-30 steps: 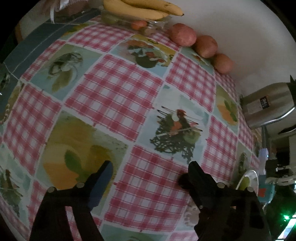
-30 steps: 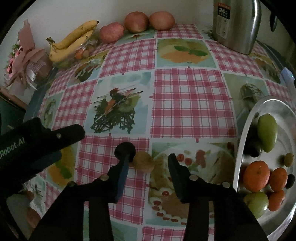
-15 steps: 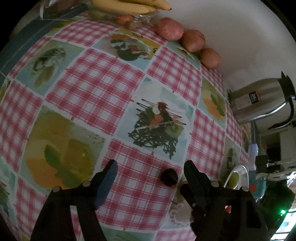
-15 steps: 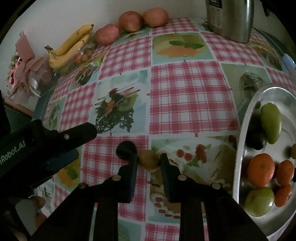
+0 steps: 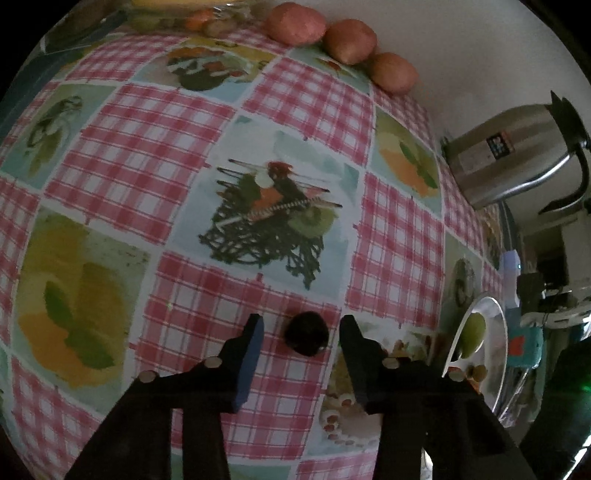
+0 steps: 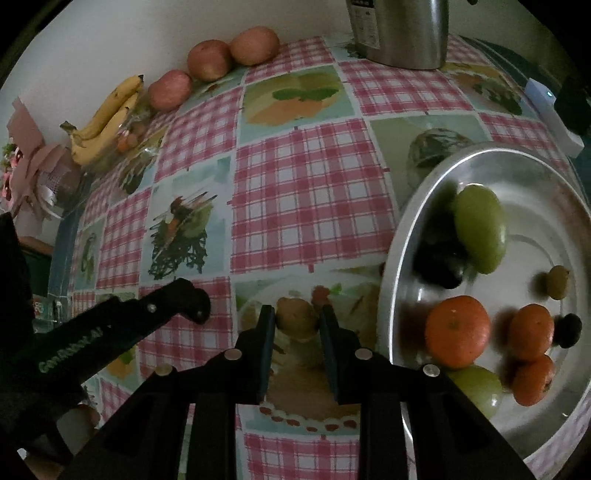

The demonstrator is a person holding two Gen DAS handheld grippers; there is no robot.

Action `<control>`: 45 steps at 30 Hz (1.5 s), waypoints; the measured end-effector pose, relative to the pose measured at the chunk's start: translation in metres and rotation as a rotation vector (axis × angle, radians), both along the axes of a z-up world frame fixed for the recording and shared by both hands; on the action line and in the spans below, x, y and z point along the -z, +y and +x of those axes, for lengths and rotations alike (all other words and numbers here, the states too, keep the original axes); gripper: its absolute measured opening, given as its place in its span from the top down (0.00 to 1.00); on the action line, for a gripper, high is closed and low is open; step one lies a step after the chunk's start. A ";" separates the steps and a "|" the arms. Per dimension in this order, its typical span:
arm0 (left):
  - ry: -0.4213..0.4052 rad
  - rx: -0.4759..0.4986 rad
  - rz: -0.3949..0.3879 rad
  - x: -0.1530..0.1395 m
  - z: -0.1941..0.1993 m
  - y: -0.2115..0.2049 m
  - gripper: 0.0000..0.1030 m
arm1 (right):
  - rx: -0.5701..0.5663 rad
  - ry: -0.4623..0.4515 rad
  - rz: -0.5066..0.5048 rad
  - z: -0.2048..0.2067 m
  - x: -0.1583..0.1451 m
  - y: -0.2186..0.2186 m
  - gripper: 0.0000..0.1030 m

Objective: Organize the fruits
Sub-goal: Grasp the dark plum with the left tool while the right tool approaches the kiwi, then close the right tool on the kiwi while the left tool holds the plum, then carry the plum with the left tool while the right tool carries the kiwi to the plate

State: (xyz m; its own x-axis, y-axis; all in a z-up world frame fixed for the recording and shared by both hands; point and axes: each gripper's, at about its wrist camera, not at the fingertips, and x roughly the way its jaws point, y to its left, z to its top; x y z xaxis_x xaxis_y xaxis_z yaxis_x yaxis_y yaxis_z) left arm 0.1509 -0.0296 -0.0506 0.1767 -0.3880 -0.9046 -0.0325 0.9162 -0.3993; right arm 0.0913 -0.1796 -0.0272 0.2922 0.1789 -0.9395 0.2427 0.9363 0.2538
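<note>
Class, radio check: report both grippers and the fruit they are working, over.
Right gripper shut on small brownish round fruit. Left gripper open around small dark round fruit, apart from both fingers. Silver metal tray right, path unobstructed.

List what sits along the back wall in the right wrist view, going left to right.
Bananas → first apple → second apple → third apple → steel kettle.
</note>
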 end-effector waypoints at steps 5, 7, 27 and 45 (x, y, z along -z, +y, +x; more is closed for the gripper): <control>0.002 0.008 0.011 0.002 -0.001 -0.005 0.69 | 0.007 -0.004 -0.005 -0.003 -0.004 -0.005 0.75; 0.000 0.009 0.023 0.000 -0.003 -0.005 0.73 | 0.010 -0.004 -0.003 -0.004 -0.005 -0.008 0.75; -0.066 0.023 0.022 -0.038 -0.008 -0.018 0.74 | 0.017 -0.060 0.029 -0.016 -0.030 -0.022 0.75; -0.127 0.180 0.011 -0.064 -0.036 -0.090 0.74 | 0.185 -0.098 0.053 -0.043 -0.044 -0.096 0.75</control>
State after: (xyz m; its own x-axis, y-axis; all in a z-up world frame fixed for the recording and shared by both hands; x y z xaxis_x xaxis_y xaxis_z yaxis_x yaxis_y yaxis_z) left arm 0.1145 -0.1192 0.0134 0.2177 -0.4140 -0.8839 0.1821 0.9069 -0.3799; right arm 0.0485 -0.2758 0.0173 0.4140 0.1621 -0.8957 0.3811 0.8627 0.3323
